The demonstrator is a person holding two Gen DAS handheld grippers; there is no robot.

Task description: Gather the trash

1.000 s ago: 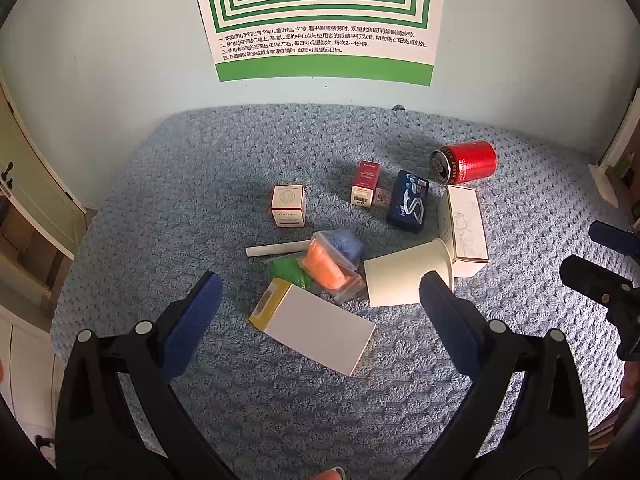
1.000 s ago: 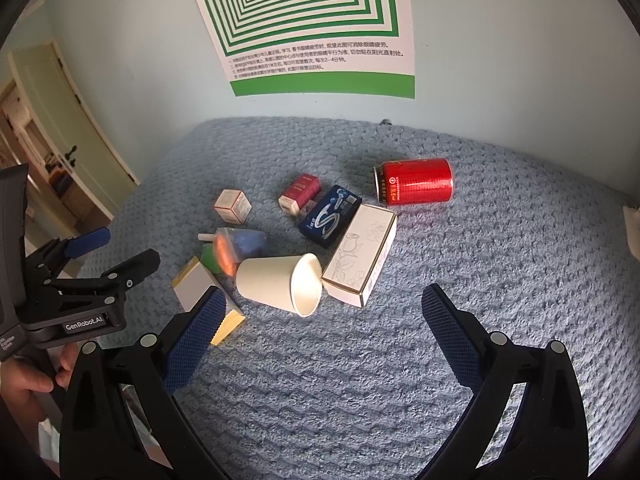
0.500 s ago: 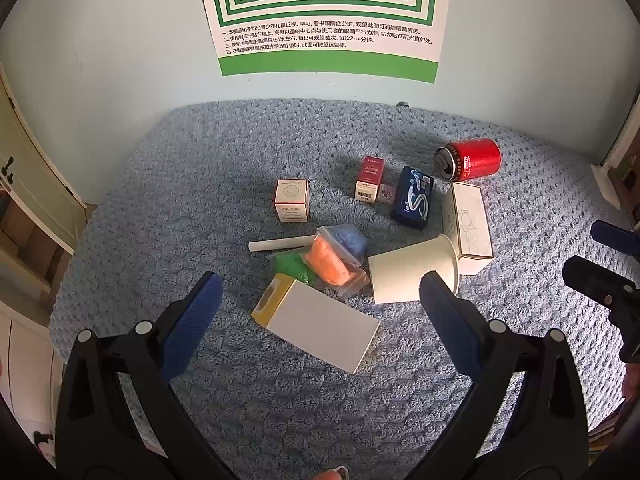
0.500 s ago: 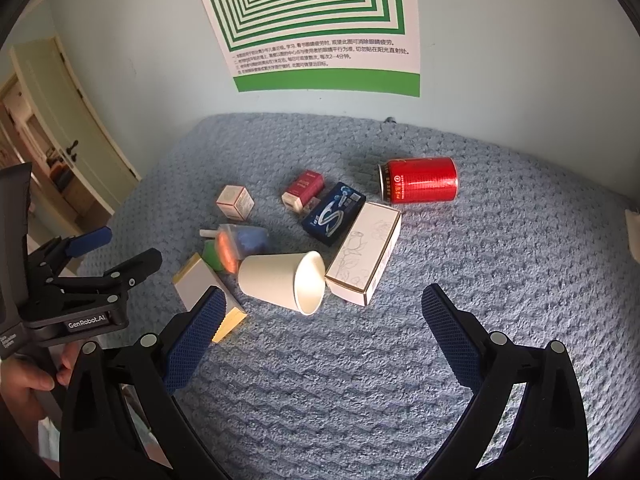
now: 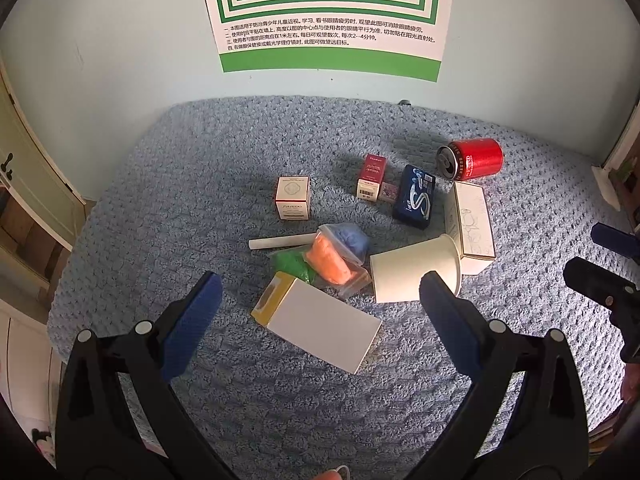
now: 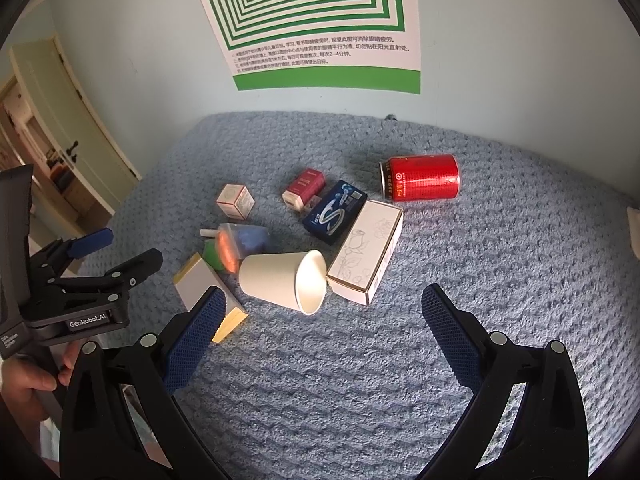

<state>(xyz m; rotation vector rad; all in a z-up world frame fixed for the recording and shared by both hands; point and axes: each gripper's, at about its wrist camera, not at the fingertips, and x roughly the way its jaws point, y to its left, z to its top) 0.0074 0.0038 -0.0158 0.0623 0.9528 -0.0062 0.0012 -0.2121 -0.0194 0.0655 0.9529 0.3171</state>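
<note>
Trash lies in a cluster on a blue textured mat (image 5: 160, 208): a red can (image 5: 472, 159) on its side, a tipped paper cup (image 5: 412, 276), a long white box (image 5: 472, 226), a dark blue packet (image 5: 414, 197), a small red box (image 5: 371, 177), a white cube box (image 5: 293, 198), a white and yellow box (image 5: 320, 322), a white stick (image 5: 280, 242) and bags of orange, blue and green stuff (image 5: 332, 254). My left gripper (image 5: 318, 300) is open and empty above the white and yellow box. My right gripper (image 6: 320, 312) is open and empty, near the cup (image 6: 284, 280) and can (image 6: 420, 178).
A pale blue wall with a green striped poster (image 5: 328, 12) stands behind the mat. Cream cupboard doors (image 6: 64, 136) are at the left. The right gripper also shows at the right edge of the left wrist view (image 5: 608, 280), and the left gripper at the left of the right wrist view (image 6: 92, 264).
Both views have shifted slightly: the trash sits a little lower in the frames, so both grippers have tilted or risen a little. Nothing was grasped.
</note>
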